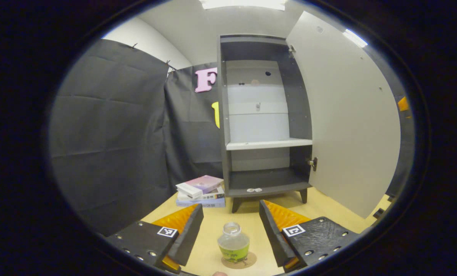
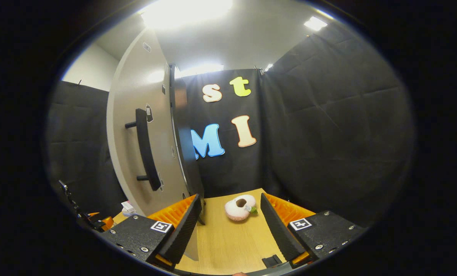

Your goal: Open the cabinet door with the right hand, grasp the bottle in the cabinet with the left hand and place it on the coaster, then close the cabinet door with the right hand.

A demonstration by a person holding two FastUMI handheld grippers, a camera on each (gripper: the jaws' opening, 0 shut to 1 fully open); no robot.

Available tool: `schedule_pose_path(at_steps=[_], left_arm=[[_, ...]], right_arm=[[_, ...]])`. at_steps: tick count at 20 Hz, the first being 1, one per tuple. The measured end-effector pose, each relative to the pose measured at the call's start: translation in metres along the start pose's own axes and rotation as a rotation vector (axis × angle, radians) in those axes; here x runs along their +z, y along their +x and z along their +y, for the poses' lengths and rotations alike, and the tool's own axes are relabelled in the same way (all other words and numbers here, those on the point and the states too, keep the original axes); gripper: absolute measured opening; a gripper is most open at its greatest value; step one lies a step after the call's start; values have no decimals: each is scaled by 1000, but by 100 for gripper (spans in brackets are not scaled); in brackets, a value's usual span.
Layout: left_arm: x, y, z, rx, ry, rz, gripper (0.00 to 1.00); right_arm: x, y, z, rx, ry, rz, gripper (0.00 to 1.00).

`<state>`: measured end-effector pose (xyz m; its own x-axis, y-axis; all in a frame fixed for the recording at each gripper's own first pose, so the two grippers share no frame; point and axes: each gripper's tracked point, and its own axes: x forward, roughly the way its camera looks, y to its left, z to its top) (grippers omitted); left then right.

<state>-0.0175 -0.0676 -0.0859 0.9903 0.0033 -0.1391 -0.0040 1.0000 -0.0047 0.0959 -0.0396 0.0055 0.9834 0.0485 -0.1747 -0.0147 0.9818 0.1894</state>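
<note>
Black cloth, creased into soft panels, walls the booth above a pale wood-grain bench [image 1: 247, 218]. In the left gripper view, going left to right, a short stack of flat books [image 1: 201, 191] with glossy covers lies on the bench just beside the foot of a tall dark grey cabinet [image 1: 265, 115]. The cabinet stands on short tapered legs, with a white back panel and one white shelf [image 1: 268, 144] across its middle. Its flat pale door [image 1: 351, 122] hangs swung wide open to the right on metal hinges. Nearer the camera, a small clear plastic bottle [image 1: 233, 242] with a green label band stands upright on a round brown coaster [image 1: 247, 262], between the left gripper [image 1: 231, 226] fingers [image 1: 190, 234], which stand wide apart with ridged black pads and touch nothing.

In the right gripper view, the door's outer face carries a long black bar handle [image 2: 146, 153] on two pegs. To its right, a round pink-and-white plush toy [image 2: 240, 207], ring-shaped with a dark centre, rests on the bench. The right gripper [image 2: 231, 230] fingers [image 2: 274, 226] are spread wide and empty, the left one close to the door's lower edge.
</note>
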Motion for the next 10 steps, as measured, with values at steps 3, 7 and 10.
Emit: schedule_pose_path(at_steps=[3, 7, 10], left_arm=[[30, -4, 7, 28, -32, -18, 84], [62, -15, 33, 107, -63, -49, 84], [83, -17, 55, 123, -68, -94, 82]], right_arm=[[12, 23, 1, 10, -13, -9, 95], [29, 39, 12, 35, -32, -12, 95], [43, 36, 31, 58, -40, -37, 95]])
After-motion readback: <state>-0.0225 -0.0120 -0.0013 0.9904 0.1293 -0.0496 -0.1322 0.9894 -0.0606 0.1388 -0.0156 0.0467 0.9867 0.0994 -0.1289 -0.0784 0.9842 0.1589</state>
